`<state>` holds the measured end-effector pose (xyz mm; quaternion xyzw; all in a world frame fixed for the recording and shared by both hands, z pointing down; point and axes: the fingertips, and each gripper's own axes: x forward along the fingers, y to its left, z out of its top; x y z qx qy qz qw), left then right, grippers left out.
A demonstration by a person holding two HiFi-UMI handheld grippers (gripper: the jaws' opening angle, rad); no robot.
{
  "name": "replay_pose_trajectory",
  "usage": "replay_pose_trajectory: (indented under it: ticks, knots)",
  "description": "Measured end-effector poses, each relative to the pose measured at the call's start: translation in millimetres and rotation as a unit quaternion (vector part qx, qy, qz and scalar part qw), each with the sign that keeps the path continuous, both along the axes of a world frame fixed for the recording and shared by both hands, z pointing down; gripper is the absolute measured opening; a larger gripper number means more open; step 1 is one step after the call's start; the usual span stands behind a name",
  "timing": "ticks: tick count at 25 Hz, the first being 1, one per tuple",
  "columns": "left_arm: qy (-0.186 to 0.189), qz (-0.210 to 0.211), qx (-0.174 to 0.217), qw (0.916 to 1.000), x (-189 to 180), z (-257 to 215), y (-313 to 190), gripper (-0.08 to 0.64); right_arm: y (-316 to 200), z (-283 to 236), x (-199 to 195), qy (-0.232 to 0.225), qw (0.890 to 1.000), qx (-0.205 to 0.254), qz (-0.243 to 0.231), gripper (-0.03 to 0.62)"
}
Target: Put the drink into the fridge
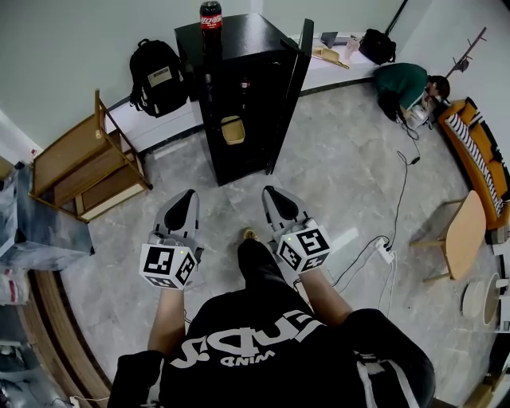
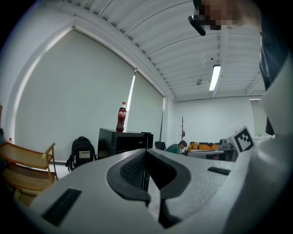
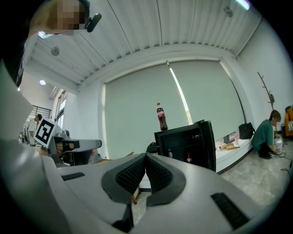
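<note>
Both tongs pressed together, empty: left gripper [image 1: 188,198], right gripper [image 1: 275,195]. Cola bottle [image 1: 210,16] stands at far-left corner of fridge [image 1: 255,40] top, well apart; door open. Looks like approach step; next: close in, spread jaws, grab btl.

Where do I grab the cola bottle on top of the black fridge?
Probably around the bottle's wide round body, below the red label, coming in level from the front, where the person stands. It stands upright and alone on the fridge top, so both sides are free. The thin neck and cap would give less to hold.
</note>
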<state>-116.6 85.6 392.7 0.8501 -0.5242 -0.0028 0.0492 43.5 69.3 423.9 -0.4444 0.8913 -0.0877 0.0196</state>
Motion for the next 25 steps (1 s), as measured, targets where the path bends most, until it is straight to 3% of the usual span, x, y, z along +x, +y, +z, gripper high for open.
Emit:
replay_pose_trajectory:
  ticks: [15,25]
  knots:
    - [0.002,-0.044,0.014,0.9990,0.4,-42.2,-166.2,0.008,-173.4,-33.1,-3.6,-0.004,0.998,-0.004,-0.058,0.016]
    - [0.005,-0.063,0.015,0.9979,-5.1,-46.8,-220.8,0.008,-228.6,-46.9,-12.6,-0.009,0.997,0.008,-0.077,0.015]
